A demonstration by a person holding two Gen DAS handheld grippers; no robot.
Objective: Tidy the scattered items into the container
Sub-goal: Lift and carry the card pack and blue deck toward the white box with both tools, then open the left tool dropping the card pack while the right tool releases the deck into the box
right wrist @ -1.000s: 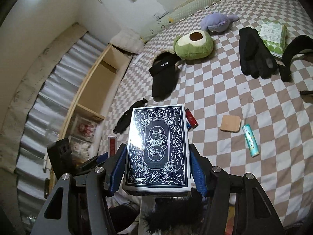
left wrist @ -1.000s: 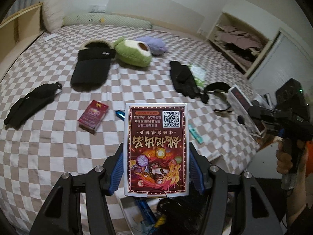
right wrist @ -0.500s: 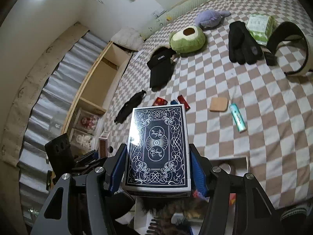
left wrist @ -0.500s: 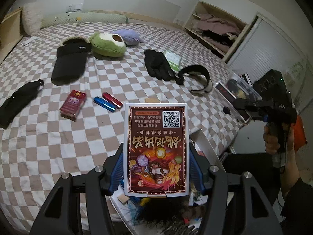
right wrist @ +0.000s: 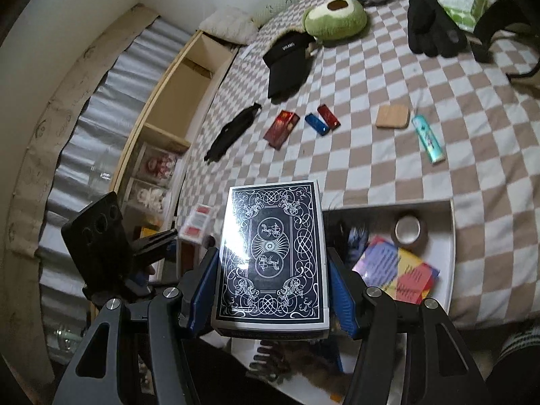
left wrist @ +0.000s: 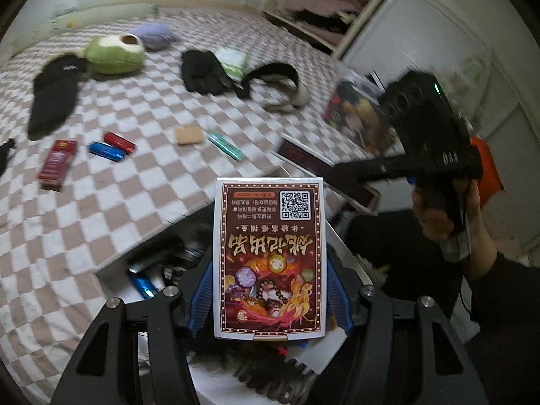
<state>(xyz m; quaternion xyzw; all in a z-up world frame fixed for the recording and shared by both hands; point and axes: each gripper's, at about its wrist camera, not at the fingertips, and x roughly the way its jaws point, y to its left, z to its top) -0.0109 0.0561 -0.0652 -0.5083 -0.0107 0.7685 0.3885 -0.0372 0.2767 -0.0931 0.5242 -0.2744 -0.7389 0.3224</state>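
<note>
Both grippers, clamping glossy rectangular card boxes [left wrist: 270, 263] [right wrist: 271, 260], have dropped nearer the white container [right wrist: 450, 253].

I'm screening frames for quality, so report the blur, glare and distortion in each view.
Left wrist: motion blur smears the checkered bedspread and right gripper; red card box sharp. Right wrist: sharper, white glare on the dark blue card box. Both: fisheye bending, dark corners.
</note>
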